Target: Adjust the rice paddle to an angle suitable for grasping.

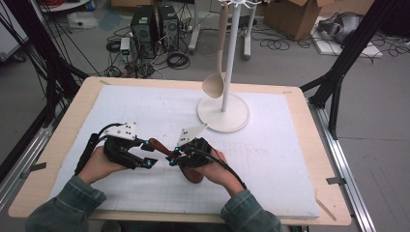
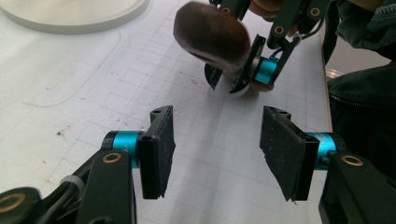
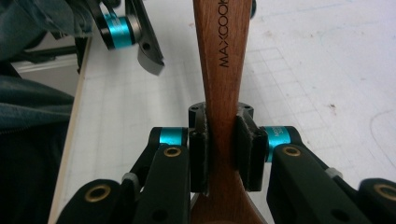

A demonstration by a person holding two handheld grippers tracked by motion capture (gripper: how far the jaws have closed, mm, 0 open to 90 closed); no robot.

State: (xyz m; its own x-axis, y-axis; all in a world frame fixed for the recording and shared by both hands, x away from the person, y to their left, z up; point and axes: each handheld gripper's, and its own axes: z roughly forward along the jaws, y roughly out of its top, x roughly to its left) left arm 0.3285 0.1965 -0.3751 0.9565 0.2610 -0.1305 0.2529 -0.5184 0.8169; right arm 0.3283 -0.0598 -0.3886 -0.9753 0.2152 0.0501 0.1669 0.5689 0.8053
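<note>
Two hand-held grippers | right hand-held gripper (image 3: pixel 220 154) clamped on brown wooden spoon (image 3: pixel 219 60) | left hand-held gripper (image 2: pixel 217 149) apart, empty | spoon might slip if grip loosened

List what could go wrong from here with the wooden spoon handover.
1. The right tongs pinch the dark wooden spoon at its narrow neck, so it may pivot or slip.
2. The left tongs stand open with nothing between them; closing off-target could knock the spoon loose.
3. The stand already carries a pale ladle, which a hasty lift toward it might bump.
</note>
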